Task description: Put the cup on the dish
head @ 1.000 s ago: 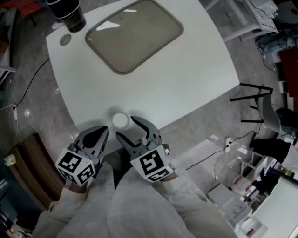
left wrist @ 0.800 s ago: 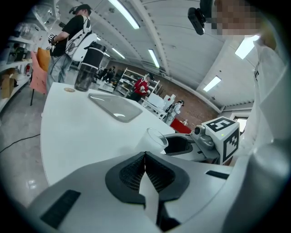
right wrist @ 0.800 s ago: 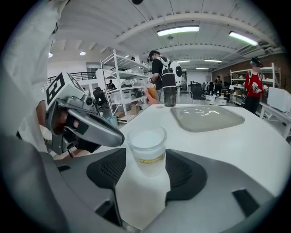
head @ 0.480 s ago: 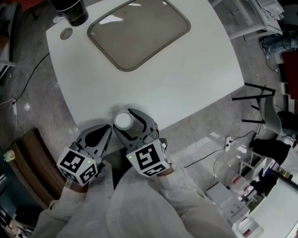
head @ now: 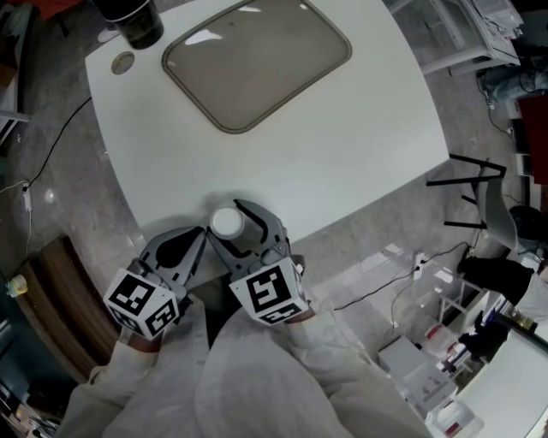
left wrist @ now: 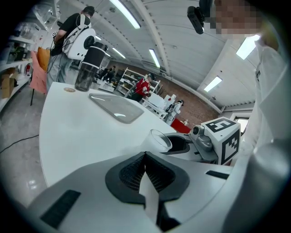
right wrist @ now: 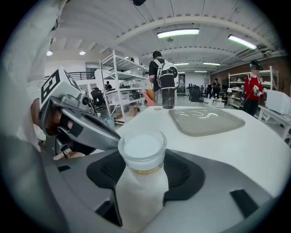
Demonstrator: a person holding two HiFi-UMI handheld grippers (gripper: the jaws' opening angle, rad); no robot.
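At the near edge of the surface (head: 342,154), between the jaws of the right gripper (head: 231,224), the cup (head: 226,221), with the left gripper (head: 190,239) just left of it, off the edge; well behind, the dish (head: 257,64), and left of that, at the far corner, a container (head: 137,19) and a small disc (head: 122,62)

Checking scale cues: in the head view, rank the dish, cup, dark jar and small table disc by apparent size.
1. dish, by far the largest.
2. dark jar, though cut off by the frame edge.
3. cup and small disc look alike; the cup is nearer the camera, so unranked.
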